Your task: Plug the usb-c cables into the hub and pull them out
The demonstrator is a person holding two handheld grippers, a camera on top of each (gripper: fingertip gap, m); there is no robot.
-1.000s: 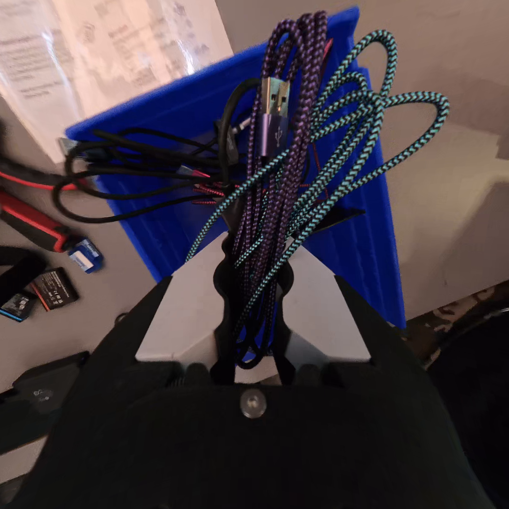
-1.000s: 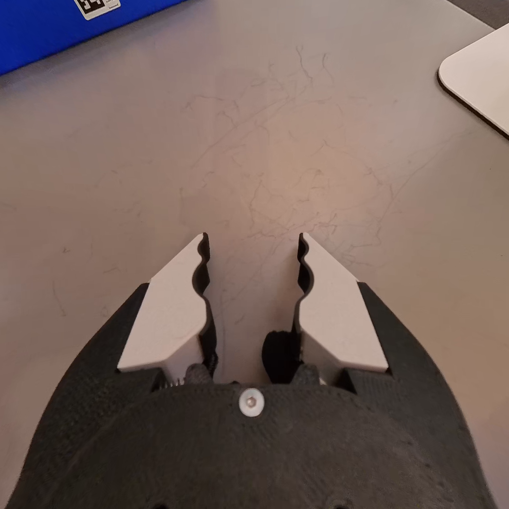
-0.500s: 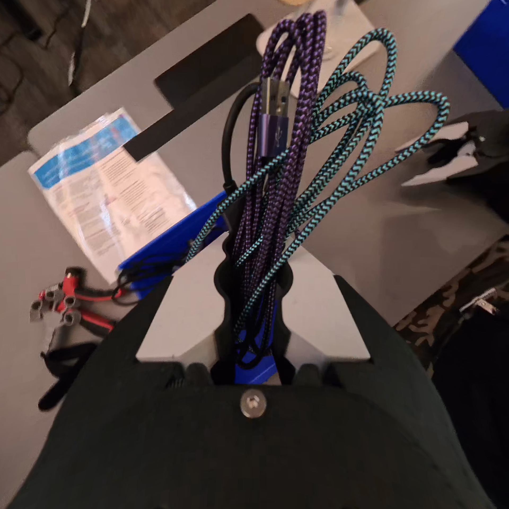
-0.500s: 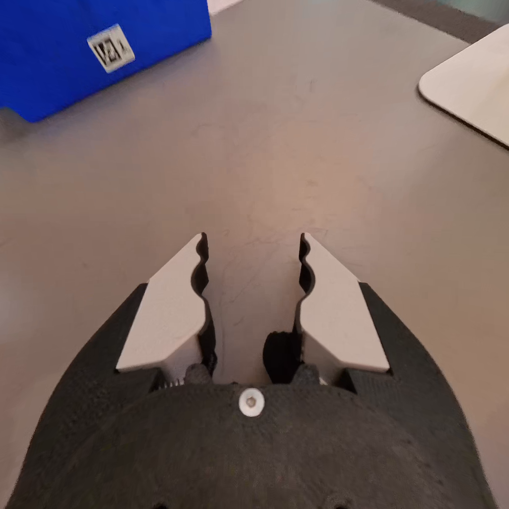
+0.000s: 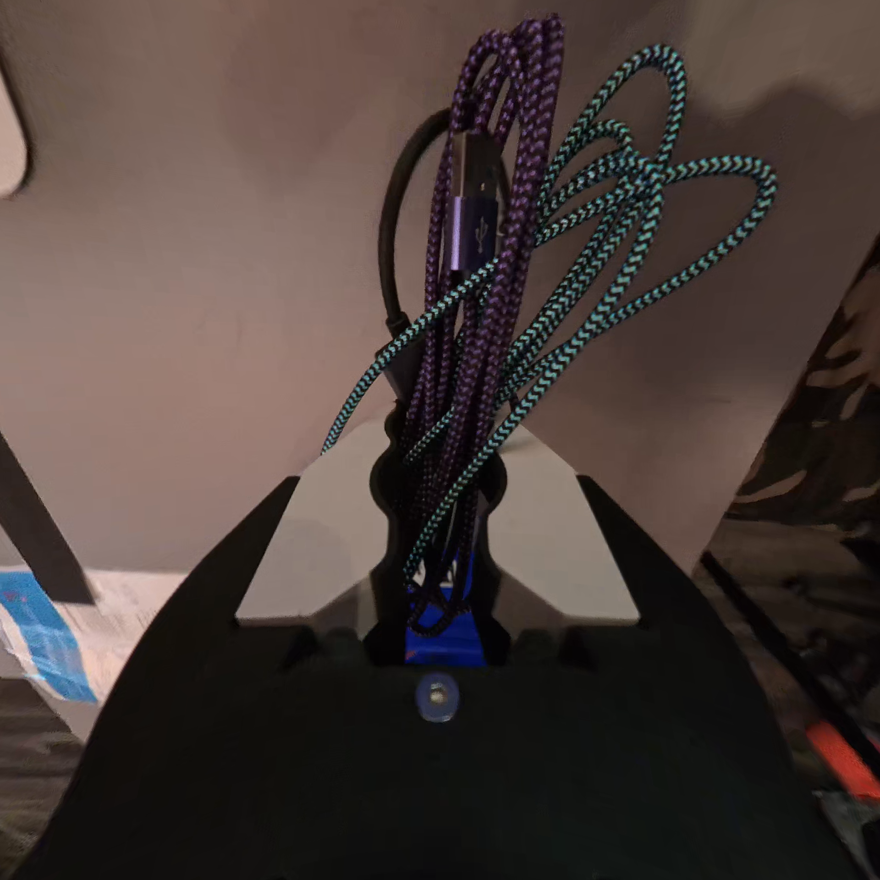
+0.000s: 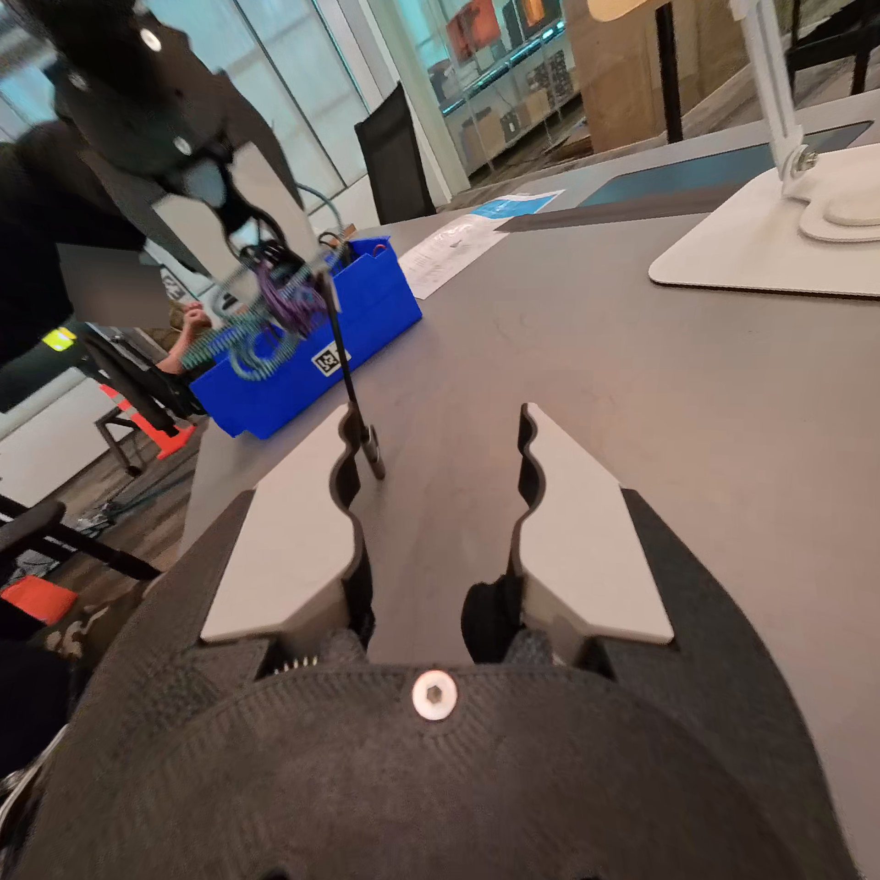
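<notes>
My left gripper (image 5: 440,428) is shut on a bundle of cables: a purple braided cable (image 5: 505,143) with a purple USB plug (image 5: 471,228), a teal braided cable (image 5: 666,228) and a black cable (image 5: 388,228). The bundle is held in the air over the grey table (image 5: 190,285). In the right wrist view the left gripper (image 6: 266,266) holds the bundle (image 6: 285,305) above the blue bin (image 6: 295,381). A black cable (image 6: 343,362) hangs from it, and its dark end (image 6: 374,452) reaches the table beside my left fingertip. My right gripper (image 6: 435,414) is open and empty, low over the table.
A white stand base (image 6: 762,252) sits at the right. A printed sheet (image 6: 457,243) and a dark mat (image 6: 666,200) lie farther back. The table edge runs along the left, with a black chair (image 6: 395,157) behind. The sheet also shows in the left wrist view (image 5: 43,633). Tip to tip, the grippers are about 15 cm apart.
My left gripper has lifted the cable bundle out of the blue bin and swung it over the bare table. My right gripper has tilted up from facing the tabletop to looking across it, still open.
</notes>
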